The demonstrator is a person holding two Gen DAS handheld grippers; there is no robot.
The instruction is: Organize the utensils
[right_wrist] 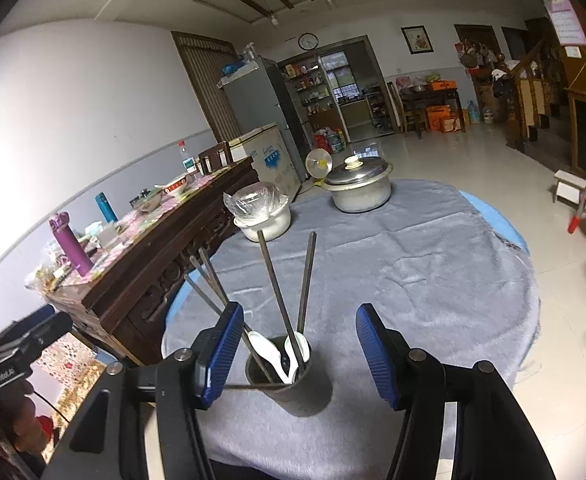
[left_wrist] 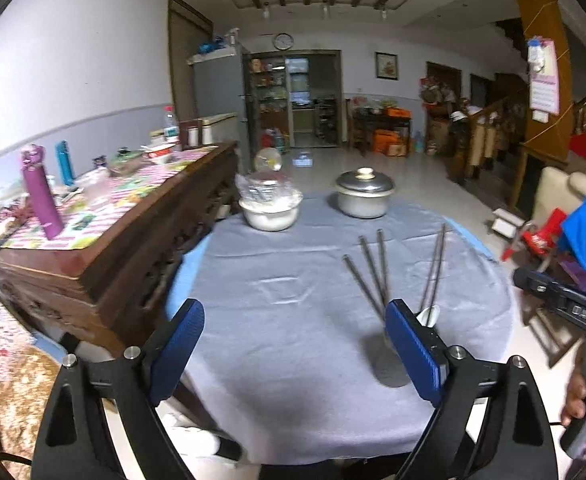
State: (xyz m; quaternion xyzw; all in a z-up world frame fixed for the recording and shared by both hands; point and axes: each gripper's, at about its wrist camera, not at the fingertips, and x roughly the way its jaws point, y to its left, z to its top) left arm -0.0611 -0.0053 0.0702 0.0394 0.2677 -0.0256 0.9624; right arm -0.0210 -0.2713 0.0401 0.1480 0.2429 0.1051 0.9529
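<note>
Looking at the holder: your metal utensil cup (right_wrist: 289,376) stands upright on the grey cloth (right_wrist: 433,280) near the table's close edge, holding metal chopsticks (right_wrist: 281,300) and two white spoons (right_wrist: 269,350).
Chopsticks: several lean out of the cup toward the far side; two rise steeply near the middle and others fan to the left behind your right tool's left pad.
Spoons: both sit bowl-up inside the cup, one on the left of the rim and one on the right.
Right gripper (right_wrist: 299,352): your jaws stand apart on either side of the cup, with neither blue pad pressing on it; the cup sits just ahead of the gap and a little to its left.
Left gripper (left_wrist: 293,344): your jaws are spread wide with only bare cloth between them; the cup (left_wrist: 391,364) is partly hidden behind the right-hand pad, just beside it.
Table: round, covered by the grey cloth, with a blue layer showing at its edge.
Far side of table: a white bowl (right_wrist: 267,222) covered with clear plastic wrap on the left, a lidded metal pot (right_wrist: 359,188) on the right, both well apart from the cup.
Beside the table: a dark wooden sideboard (left_wrist: 133,264) carrying a purple bottle (left_wrist: 41,200) and other clutter.
Your hands: one shows at the right edge of the left view (left_wrist: 581,396), gripping the other tool's handle.
</note>
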